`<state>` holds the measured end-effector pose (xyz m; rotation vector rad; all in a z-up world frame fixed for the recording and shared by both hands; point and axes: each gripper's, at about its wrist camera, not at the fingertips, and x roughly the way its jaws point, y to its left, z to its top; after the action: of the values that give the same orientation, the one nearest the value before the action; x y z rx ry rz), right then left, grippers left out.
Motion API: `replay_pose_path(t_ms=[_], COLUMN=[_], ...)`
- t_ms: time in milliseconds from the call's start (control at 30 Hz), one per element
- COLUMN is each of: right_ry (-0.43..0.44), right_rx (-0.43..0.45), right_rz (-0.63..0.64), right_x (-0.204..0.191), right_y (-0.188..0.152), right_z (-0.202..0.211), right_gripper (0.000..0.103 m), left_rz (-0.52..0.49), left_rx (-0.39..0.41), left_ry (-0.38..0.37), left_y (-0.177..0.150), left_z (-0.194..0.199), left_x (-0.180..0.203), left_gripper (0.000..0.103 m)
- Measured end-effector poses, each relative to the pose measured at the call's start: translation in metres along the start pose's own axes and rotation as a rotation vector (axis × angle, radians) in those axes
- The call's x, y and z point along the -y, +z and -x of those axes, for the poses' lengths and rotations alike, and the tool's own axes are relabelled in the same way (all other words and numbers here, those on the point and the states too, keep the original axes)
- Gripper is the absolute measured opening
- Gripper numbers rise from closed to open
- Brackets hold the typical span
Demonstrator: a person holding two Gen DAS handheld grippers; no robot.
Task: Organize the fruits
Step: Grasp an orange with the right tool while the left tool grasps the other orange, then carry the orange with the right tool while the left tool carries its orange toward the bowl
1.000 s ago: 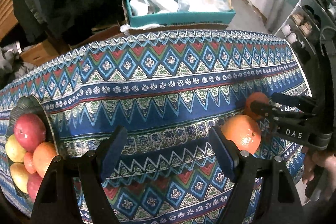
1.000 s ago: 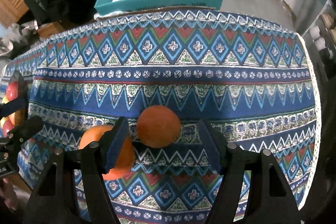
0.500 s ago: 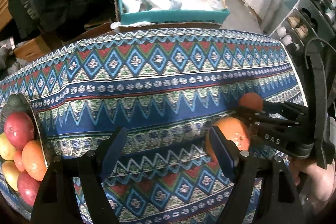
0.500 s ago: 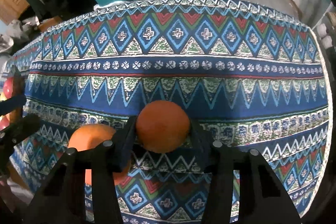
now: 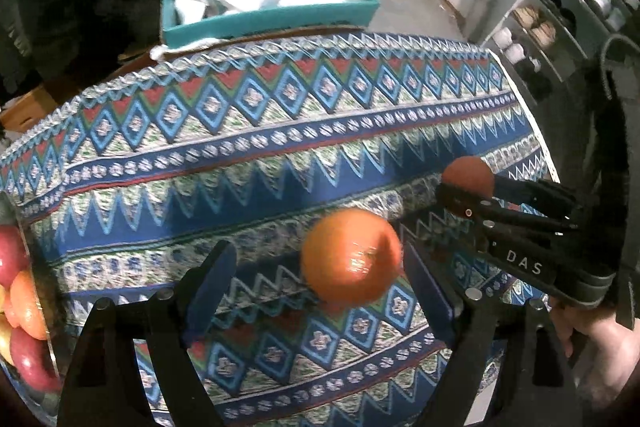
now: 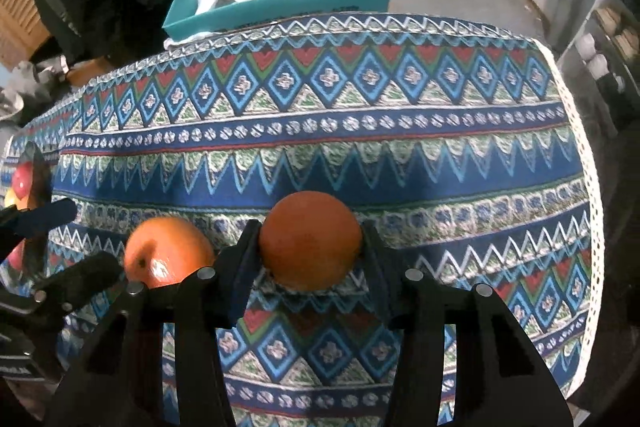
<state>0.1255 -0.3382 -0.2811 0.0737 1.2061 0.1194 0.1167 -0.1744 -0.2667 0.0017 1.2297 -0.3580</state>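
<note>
Two oranges on the patterned counter.
Left view: the left gripper had jaws wide apart, a shiny orange between them by the right pad. Right view: the right gripper clamped a duller orange.

Both cameras ride low over the near edge of the worktop, each looking forward along its own tongs and across the patterned cloth toward the teal box at the far side. The left wrist view sits to the left and is tilted, so the cloth's bands slope; the left tongs frame its lower edge and the fruit bowl crowds its left margin. The right wrist view sits further right and close in, the right tongs filling its foreground. Both views share the cloth, the box and two oranges, and each catches the other's tongs at its side: right tongs, left tongs.
</note>
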Motion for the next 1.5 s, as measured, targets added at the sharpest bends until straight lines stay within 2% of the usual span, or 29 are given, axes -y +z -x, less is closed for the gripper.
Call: replay_pose_path(t_ms=[267, 533, 567, 633, 867, 1167, 1500], right_ry=[-0.012, -0.01, -0.01, -0.009, -0.002, 0.007, 0.028], right_rx=[0.007, 0.009, 0.008, 0.005, 0.005, 0.033, 0.094], right_rz=[0.001, -0.023, -0.024, -0.027, -0.022, 0.005, 0.041], right_x=[0.008, 0.017, 0.018, 0.02, 0.018, 0.004, -0.017], right_y=[-0.009, -0.012, -0.012, -0.013, -0.011, -0.004, 0.003], right_z=[0.006, 0.006, 0.006, 0.005, 0.003, 0.012, 0.038], right_gripper=[0.048, 0.048, 0.048, 0.048, 0.048, 0.048, 0.048], left_rz=[-0.032, 0.003, -0.005, -0.019, -0.041, -0.042, -0.008], left_rx=[-0.041, -0.075, -0.075, -0.07, -0.055, -0.026, 0.061], left_ry=[0.002, -0.002, 0.002, 0.01, 0.016, 0.028, 0.037], left_y=[-0.006, -0.009, -0.009, -0.009, -0.009, -0.013, -0.011], left_z=[-0.022, -0.046, -0.048, -0.048, -0.048, -0.029, 0.026], left_x=[0.019, 0.02, 0.021, 0.023, 0.026, 0.014, -0.009], left_gripper=[0.087, 0.087, 0.086, 0.07, 0.07, 0.07, 0.07])
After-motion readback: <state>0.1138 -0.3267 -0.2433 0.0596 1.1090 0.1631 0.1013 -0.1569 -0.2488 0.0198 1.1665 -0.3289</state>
